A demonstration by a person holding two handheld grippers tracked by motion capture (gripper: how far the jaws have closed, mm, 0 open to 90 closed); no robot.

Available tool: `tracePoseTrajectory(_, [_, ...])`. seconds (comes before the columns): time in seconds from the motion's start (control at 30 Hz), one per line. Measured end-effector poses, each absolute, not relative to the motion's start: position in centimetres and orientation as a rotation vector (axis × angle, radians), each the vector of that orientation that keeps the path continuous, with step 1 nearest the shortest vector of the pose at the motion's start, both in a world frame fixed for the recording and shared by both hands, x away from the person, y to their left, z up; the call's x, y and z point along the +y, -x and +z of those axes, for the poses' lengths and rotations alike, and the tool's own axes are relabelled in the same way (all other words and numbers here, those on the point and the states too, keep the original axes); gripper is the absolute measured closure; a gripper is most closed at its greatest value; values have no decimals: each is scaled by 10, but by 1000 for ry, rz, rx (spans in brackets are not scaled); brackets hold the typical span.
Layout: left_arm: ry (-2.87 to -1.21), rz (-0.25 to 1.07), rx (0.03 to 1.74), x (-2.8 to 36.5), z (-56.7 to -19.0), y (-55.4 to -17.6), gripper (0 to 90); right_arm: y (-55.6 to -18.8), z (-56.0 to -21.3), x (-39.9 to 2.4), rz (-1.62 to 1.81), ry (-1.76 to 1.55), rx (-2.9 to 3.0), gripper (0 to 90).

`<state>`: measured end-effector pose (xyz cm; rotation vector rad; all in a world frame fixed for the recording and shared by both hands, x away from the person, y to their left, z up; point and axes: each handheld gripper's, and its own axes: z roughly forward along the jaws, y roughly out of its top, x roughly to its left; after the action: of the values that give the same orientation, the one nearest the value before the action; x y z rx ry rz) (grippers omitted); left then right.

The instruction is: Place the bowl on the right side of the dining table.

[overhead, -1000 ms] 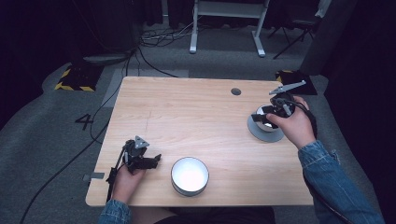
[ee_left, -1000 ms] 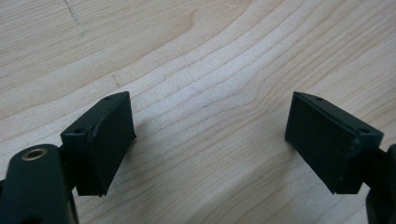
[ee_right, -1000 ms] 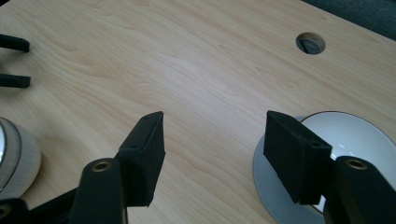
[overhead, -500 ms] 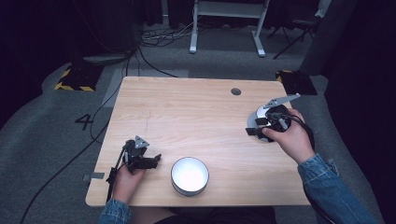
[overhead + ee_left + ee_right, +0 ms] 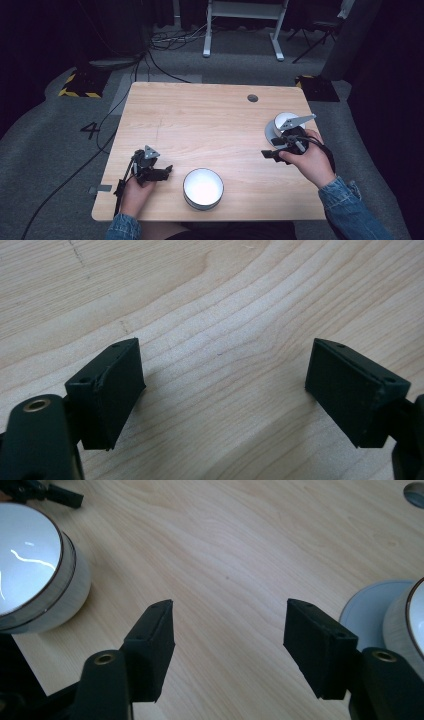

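Note:
A white bowl with a dark rim stands near the table's front edge; it also sits at the left of the right gripper view, bowl. A white cup rests on a grey saucer at the right, with the saucer at the right edge of the right gripper view. My right gripper is open just in front of the saucer, holding nothing; its jaws frame bare wood. My left gripper lies low to the left of the bowl, open and empty.
The wooden table has a round cable hole near its far edge. Cables trail over the grey floor on the left. A white desk frame stands beyond the table.
My right gripper has drawn back from over the cup and saucer, toward the front and a little left. The cup now shows uncovered. The left gripper has stayed put.

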<state>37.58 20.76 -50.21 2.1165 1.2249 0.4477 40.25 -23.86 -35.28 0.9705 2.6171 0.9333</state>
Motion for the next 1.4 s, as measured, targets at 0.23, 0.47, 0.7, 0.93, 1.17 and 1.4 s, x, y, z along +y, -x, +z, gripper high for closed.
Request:
tracePoseTrajectory(0.23, [-2117,448,1224,208,-502,-376,159,-397,-371,-241,881,-955,2677,369])
tracePoseTrajectory(0.47, [-2116,448,1225,208,-502,-376,158,-393,-393,-244,841,-963,2724,365])
tracePoseTrajectory(0.7, [-2116,448,1225,208,-502,-376,159,-390,-417,-245,821,-971,2755,362])
tracePoseTrajectory(0.93, [-2116,448,1225,208,-502,-376,158,-384,-442,-247,797,-994,2767,360])
tracePoseTrajectory(1.17, [-2117,447,1225,208,-502,-376,159,-377,-463,-253,800,-1050,2746,348])
tracePoseTrajectory(1.4, [-2117,447,1225,208,-502,-376,159,-369,-477,-259,774,-1056,2676,310])
